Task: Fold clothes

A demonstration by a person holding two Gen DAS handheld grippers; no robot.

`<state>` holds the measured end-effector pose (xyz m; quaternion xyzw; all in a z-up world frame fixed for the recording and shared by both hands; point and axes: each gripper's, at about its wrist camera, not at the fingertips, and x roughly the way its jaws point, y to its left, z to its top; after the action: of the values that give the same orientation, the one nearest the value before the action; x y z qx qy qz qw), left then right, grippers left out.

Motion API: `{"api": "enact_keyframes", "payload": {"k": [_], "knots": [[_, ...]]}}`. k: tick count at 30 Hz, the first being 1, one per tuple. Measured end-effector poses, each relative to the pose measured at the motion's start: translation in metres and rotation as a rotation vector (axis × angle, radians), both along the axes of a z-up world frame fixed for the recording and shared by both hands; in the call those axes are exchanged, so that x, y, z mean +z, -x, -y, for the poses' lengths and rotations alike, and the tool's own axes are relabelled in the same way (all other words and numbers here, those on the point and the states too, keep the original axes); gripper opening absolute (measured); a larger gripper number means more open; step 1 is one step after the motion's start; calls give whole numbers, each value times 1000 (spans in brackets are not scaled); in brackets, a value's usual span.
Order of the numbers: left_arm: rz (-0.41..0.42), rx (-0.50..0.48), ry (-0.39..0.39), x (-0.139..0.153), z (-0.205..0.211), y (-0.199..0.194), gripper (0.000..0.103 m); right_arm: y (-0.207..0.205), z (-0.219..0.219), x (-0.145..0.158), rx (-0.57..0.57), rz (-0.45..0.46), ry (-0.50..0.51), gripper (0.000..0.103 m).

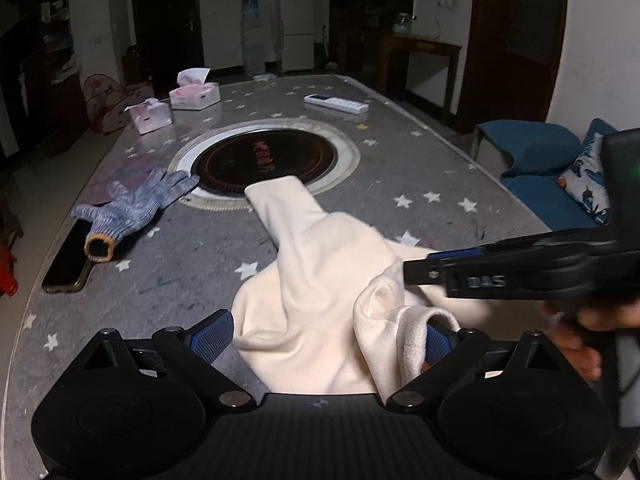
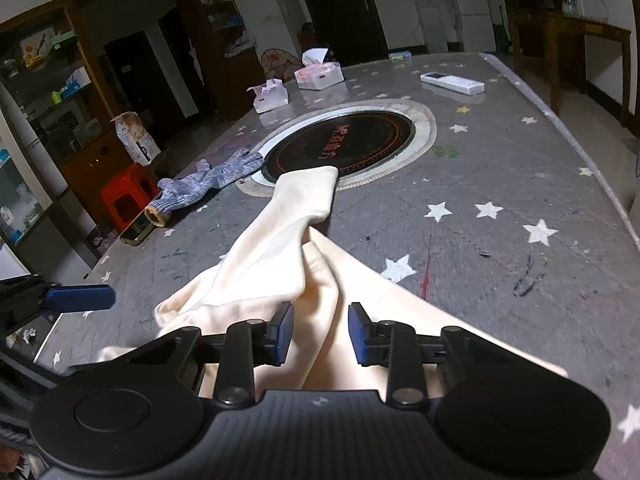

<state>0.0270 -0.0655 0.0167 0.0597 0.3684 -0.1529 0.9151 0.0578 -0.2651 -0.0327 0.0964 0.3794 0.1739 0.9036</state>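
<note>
Cream garment (image 2: pixel 280 264) between half-closed right tongs (image 2: pixel 320 334), pads apart

A dim room with white walls (image 1: pixel 224 20) and a pale tiled floor (image 2: pixel 580 96). A white refrigerator (image 1: pixel 297 26) stands at the far wall beside a water dispenser (image 1: pixel 252 36) and a dark door (image 1: pixel 166 28). Dark wooden shelving (image 2: pixel 52 92) lines one side; a wooden side table (image 1: pixel 420 58) and a blue-cushioned seat (image 1: pixel 536 168) line the other. A red plastic stool (image 2: pixel 126 194) sits on the floor.
</note>
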Motion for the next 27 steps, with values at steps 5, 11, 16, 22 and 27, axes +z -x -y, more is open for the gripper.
{"api": "enact_keyframes", "payload": {"k": [5,11,16,22,27], "knots": [[1,-5,-11,1,-3,0,96,-14,-3,-9,19,-23,10,27],[12,9,-28,4,-12,3,97,-19,-12,-13,52,-34,5,25],[18,21,-34,6,-21,4,97,-21,-12,-14,62,-42,-3,8],[38,31,-46,12,-29,6,99,-18,-10,-13,60,-43,-17,12],[52,48,-66,16,-37,8,100,-19,-15,-14,74,-42,-16,11]]}}
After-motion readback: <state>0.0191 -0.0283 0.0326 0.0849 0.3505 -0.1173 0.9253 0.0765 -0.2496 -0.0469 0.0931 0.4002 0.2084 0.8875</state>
